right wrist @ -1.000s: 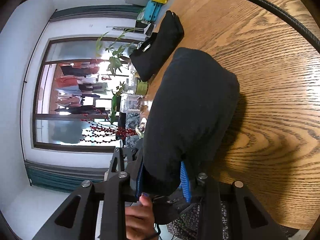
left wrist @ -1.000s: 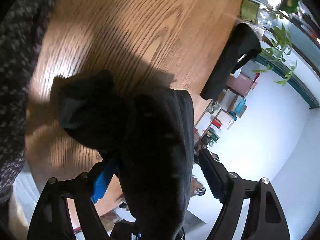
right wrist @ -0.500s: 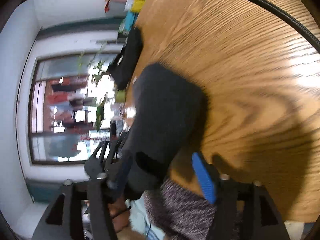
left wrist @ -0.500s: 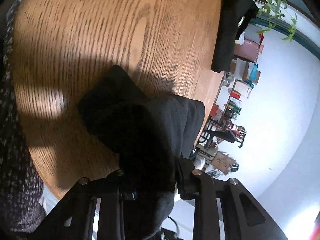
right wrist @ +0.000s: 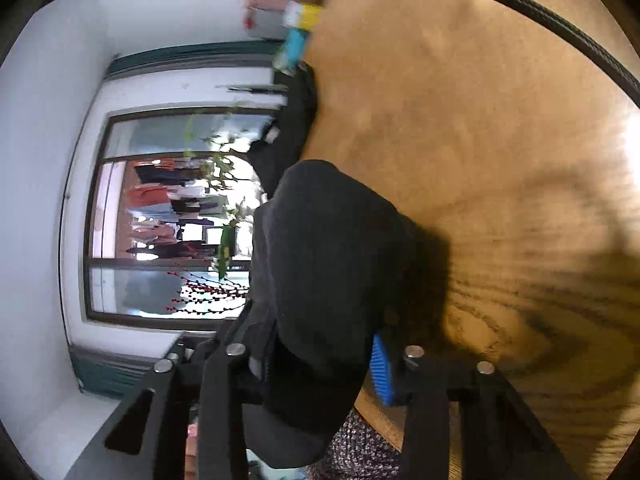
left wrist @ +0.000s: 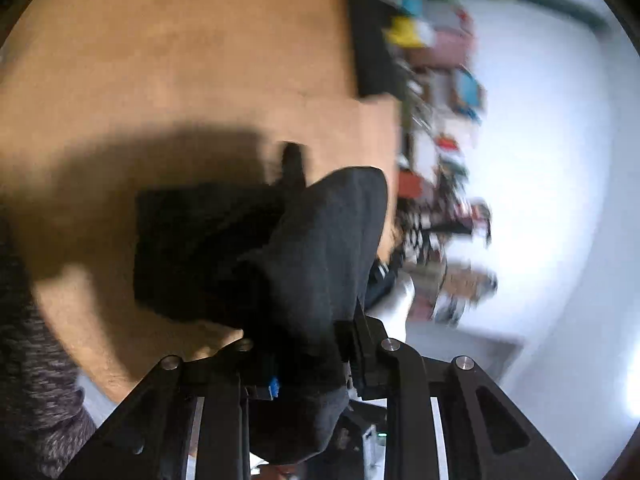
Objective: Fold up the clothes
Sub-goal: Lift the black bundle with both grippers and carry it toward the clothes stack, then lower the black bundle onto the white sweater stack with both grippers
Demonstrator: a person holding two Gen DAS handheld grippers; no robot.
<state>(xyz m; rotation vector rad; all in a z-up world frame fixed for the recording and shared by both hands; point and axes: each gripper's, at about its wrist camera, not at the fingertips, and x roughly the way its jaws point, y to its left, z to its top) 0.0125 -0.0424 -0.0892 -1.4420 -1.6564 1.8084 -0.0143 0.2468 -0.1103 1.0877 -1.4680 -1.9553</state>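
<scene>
Black cloth (left wrist: 320, 248) is bunching between the fingers of the left claw (left wrist: 310, 354), whose jaws are sitting close together and clamping on the fabric; a sliver of blue pad (left wrist: 273, 386) is showing at the cloth's edge. The garment is hanging over the near edge of the wooden table (left wrist: 180, 60), one darker fold lying on the wood and casting a shadow. This view is blurring heavily.

In the right wrist view the same cloth (right wrist: 328, 260) is draping across the right claw (right wrist: 320, 356), filling the gap between its fingers. These jaws are closing, the fabric between them. The blue pad (right wrist: 382, 372) on one side is lying against the cloth; the other finger is hiding behind the fabric, so I cannot tell for sure whether both sides are pressing, though the cloth is looking gripped.

Another dark garment (right wrist: 292, 136) is lying at the table's far edge, well apart from the held piece. A speckled grey sleeve (left wrist: 36, 360) is showing at the near table edge, and a black cable (right wrist: 520, 4) is arcing across the top of the right view.
</scene>
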